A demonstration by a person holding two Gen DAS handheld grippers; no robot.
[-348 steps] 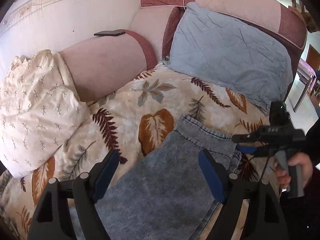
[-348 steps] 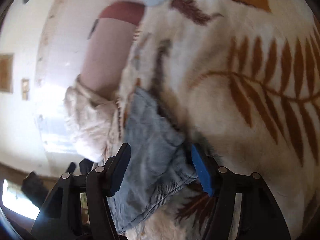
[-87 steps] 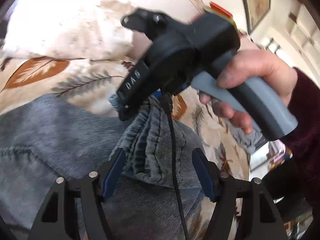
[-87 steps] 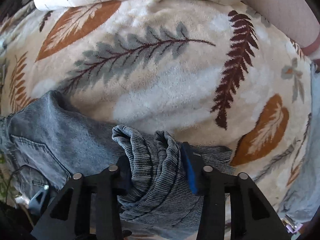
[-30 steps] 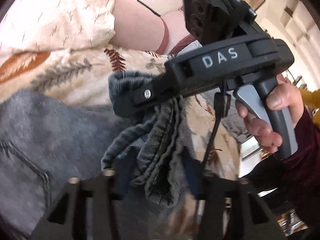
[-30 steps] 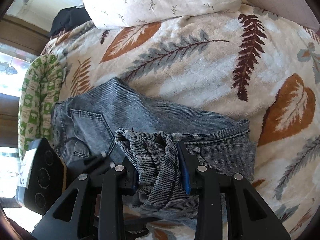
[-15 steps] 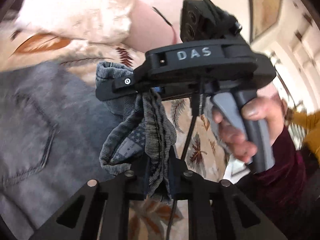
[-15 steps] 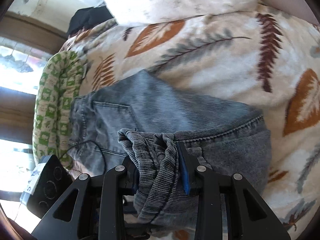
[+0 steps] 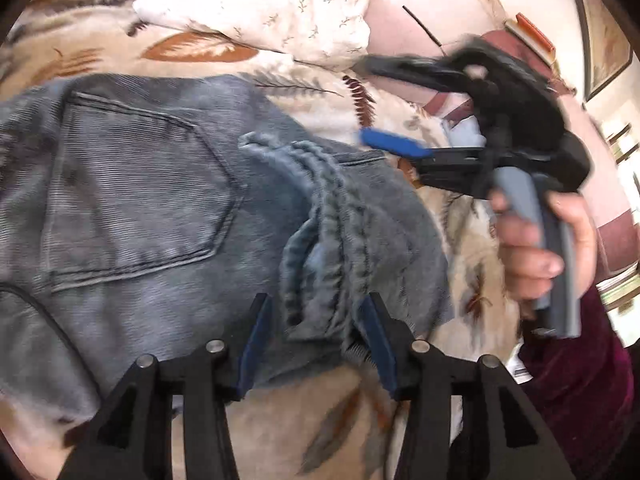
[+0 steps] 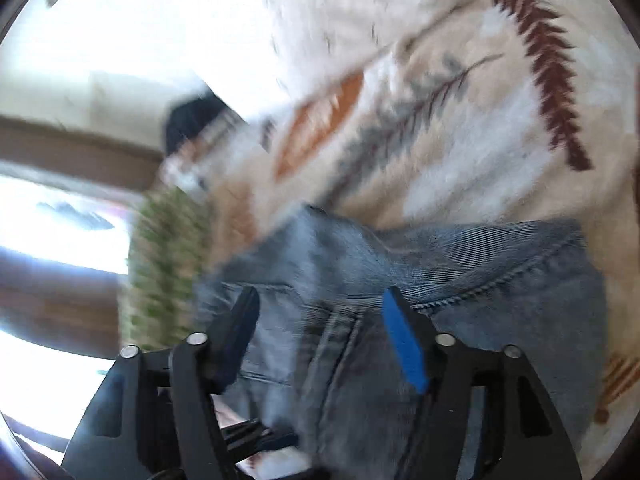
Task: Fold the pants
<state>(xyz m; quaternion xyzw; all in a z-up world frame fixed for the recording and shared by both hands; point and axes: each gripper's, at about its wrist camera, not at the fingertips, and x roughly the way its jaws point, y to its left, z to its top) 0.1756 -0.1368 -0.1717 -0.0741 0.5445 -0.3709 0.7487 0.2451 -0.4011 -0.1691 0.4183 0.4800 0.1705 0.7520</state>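
Note:
Grey-blue jeans (image 9: 140, 200) lie folded on the leaf-print blanket (image 9: 200, 46), back pocket up. Their bunched hem (image 9: 324, 248) rests on top of the fold. In the left wrist view my left gripper (image 9: 316, 340) straddles the near end of that hem; its jaws are opening and the pads stand off the cloth. My right gripper (image 9: 380, 104), blurred, hangs above and to the right of the hem in a person's hand (image 9: 532, 248). Its jaws are opening with nothing between them. In the blurred right wrist view it (image 10: 320, 320) hovers over the jeans (image 10: 480, 260).
A white twig-print pillow (image 9: 280, 8) lies behind the jeans against a pink sofa arm (image 9: 400, 20). A green patterned cushion (image 10: 168, 260) sits at the blanket's left edge. A dark red sleeve (image 9: 580, 380) fills the lower right. A black cable (image 9: 40, 320) crosses the jeans at left.
Both grippers were shut on the lifted, bunched hem. Both have now let go and the hem has dropped onto the folded jeans. The right gripper has drawn back up and to the right.

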